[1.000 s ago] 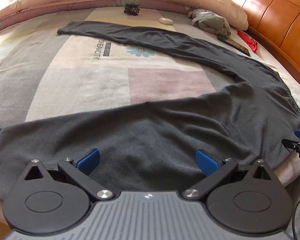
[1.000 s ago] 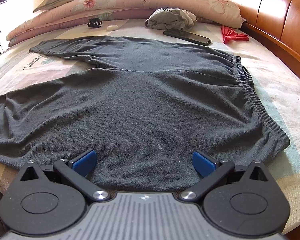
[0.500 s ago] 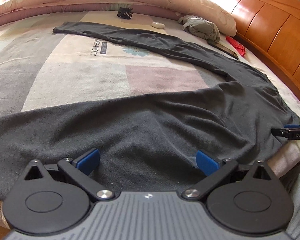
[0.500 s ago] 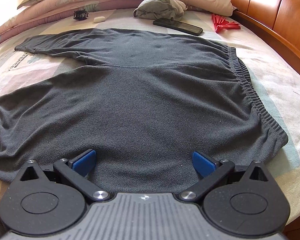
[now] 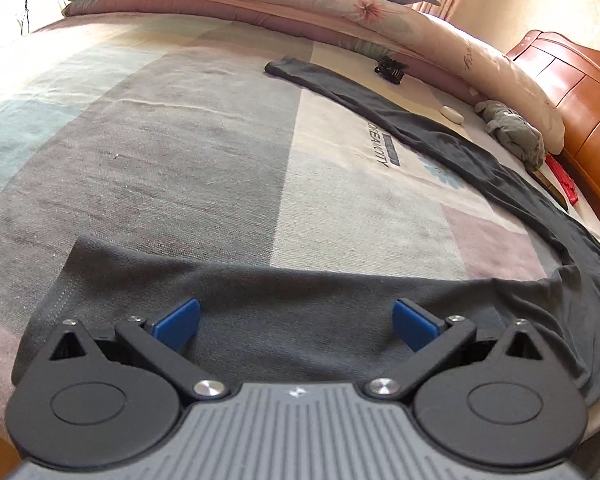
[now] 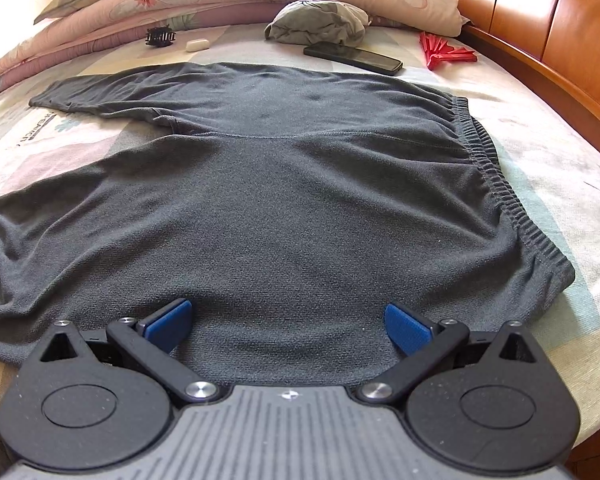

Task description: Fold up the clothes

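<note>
The dark grey trousers [image 6: 300, 200] lie spread flat on the bed [image 5: 160, 160], waistband to the right near the wooden headboard [image 6: 560, 20] and the two legs running off to the left, probably laid open like this so one leg can be brought over the other. The left gripper [image 5: 296, 320] hangs low over the near leg close to its cuff, its blue fingers [image 5: 178, 322] spread wide with the cloth lying between and under them, nothing pinched. The right gripper [image 6: 286, 322] sits over the near edge of the seat, just left of the elastic waistband [image 6: 496, 184], fingers likewise spread and empty. A phone [image 6: 352, 58], a red fan [image 6: 448, 54] and a bundled grey cloth [image 6: 320, 24] lie well beyond the trousers, clear of any fold
</note>
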`<state>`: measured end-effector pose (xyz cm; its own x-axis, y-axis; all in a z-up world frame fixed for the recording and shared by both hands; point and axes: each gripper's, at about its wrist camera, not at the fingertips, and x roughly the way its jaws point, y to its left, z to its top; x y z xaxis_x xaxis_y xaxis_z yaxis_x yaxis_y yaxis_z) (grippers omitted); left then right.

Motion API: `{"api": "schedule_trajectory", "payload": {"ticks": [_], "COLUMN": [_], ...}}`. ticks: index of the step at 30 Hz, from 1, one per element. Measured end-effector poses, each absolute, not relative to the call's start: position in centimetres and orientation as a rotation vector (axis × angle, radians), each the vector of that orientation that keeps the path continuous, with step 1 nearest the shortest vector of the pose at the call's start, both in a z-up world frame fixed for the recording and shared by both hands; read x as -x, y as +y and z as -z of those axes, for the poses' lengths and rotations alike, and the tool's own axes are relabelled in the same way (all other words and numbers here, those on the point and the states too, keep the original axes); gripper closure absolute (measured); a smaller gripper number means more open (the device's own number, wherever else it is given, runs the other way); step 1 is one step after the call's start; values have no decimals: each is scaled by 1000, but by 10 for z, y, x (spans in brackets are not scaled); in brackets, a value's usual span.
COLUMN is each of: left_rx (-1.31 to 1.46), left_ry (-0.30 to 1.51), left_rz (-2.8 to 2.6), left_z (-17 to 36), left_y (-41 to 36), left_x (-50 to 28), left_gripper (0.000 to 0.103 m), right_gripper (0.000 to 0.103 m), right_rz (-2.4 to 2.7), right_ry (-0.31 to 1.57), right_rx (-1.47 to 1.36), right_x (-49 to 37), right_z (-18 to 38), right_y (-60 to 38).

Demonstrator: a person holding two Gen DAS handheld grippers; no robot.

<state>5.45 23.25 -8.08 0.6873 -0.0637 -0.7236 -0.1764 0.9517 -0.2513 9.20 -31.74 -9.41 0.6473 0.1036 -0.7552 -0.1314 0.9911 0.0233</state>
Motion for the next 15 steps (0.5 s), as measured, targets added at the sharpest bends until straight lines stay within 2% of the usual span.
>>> {"api": "schedule_trajectory", "payload": {"ticks": [5,7,12,15], "left_rx": [145,156,95,47], "left_ry": [806,820,797,778], "left_rz": [-243,-240,-162,-13], "left_z": [95,91,66,60], "left_y": [248,251,219,181], "left_x": [-72,-75,-61,-42], "left_gripper": [1,1,1,1], "right_gripper": [0,0,0,0], "right_rz": [-134,-133,-142,-240], "right_ry": [841,841,865,771], "right_rx": [29,32,45,106], "right_x": [-90,-90,-88,-74], "right_z": [95,94,81,62], "right_y": [-318,-317,-310,-283]}}
